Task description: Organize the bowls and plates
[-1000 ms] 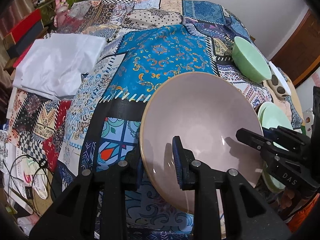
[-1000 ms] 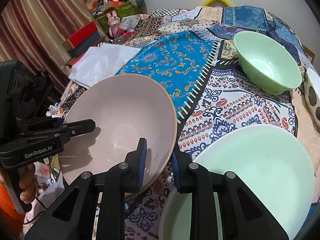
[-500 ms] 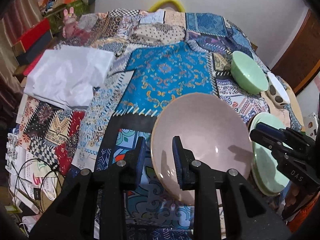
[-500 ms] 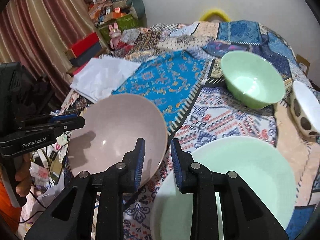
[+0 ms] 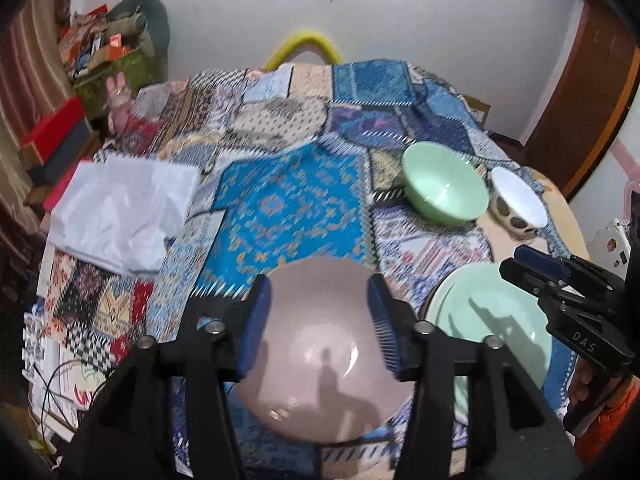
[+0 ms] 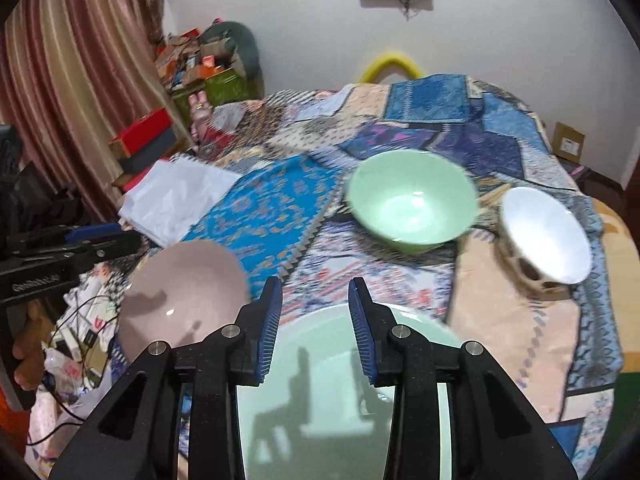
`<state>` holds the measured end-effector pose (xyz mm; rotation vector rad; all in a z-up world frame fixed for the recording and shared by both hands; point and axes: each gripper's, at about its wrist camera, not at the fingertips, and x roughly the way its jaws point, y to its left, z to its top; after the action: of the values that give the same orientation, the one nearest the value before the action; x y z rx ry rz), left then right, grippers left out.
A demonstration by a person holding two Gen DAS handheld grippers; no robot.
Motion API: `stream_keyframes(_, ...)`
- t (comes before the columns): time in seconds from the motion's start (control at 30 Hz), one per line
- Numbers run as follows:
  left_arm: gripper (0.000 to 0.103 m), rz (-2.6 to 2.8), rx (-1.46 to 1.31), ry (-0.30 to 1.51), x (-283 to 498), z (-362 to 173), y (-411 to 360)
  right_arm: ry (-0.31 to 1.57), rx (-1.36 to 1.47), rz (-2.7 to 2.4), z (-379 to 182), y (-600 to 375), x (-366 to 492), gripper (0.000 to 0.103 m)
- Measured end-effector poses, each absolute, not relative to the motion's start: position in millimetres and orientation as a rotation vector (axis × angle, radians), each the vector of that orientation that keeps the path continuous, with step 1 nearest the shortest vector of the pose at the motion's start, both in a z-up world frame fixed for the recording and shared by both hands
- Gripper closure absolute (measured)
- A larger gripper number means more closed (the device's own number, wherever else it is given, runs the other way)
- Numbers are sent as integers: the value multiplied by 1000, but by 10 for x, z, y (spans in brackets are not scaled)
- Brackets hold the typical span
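We see a pink bowl (image 5: pixel 320 344) upright beside a pale green plate (image 5: pixel 492 320); farther off sit a green bowl (image 5: pixel 444 188) and a tilted white bowl (image 5: pixel 518 202).

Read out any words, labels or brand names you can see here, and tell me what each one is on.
"DAS": on the side of the right hand-held gripper, seen from the left wrist.
"GenRobot.AI": on the side of the left hand-held gripper, blurred, only partly legible.
Print on the boxes and the wall-side carton label: too small to read.
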<state>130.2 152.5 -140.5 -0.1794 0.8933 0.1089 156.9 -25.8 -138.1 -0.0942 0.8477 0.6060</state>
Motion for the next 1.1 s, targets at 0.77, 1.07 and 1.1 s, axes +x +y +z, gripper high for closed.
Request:
stream_keyframes(0.77, 32, -5, -98, 953, 2672, -1648, 954, 914, -14, 473, -1679, -898, 2627, 68)
stream_keyframes(1.07, 32, -28, -107, 983, 2968, -1953, 997, 974, -35, 474, -1931, -739, 2945, 82)
stream_keyframes(1.1, 32, -29, -111, 987, 2991, -1976, 1005, 979, -40, 474, -1948, -726, 2963, 82)
